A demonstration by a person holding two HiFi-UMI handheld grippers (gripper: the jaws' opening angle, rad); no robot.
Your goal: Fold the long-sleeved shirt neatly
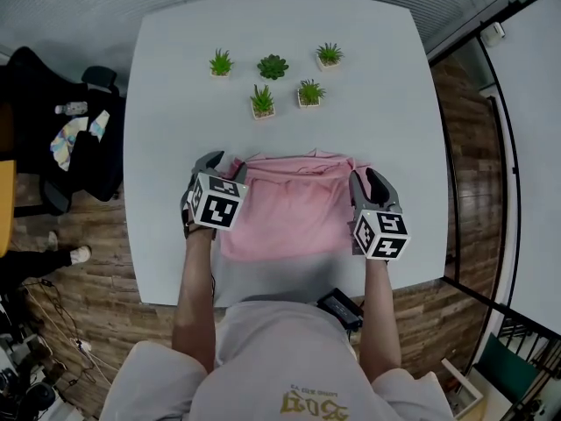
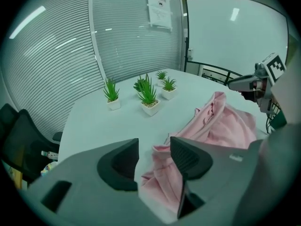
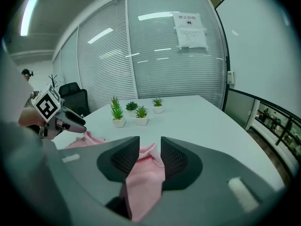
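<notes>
The white table (image 1: 394, 86) carried the pink shirt (image 1: 285, 209), folded into a rectangle near its front edge. The left tool (image 1: 223, 165) and right tool (image 1: 368, 181) stood at the shirt's far corners, jaws apart, with loose cloth between them.

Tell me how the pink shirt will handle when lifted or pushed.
Probably floppy: the pink shirt lies in soft bunched folds, so it should sag when lifted. Pushed, it would likely wrinkle or slide on the smooth table.

Five small potted plants (image 1: 273, 67) cluster at the far side of a pale table (image 1: 166, 147) — a black chair (image 1: 35, 103) stands left, on wood flooring (image 1: 105, 235).
</notes>
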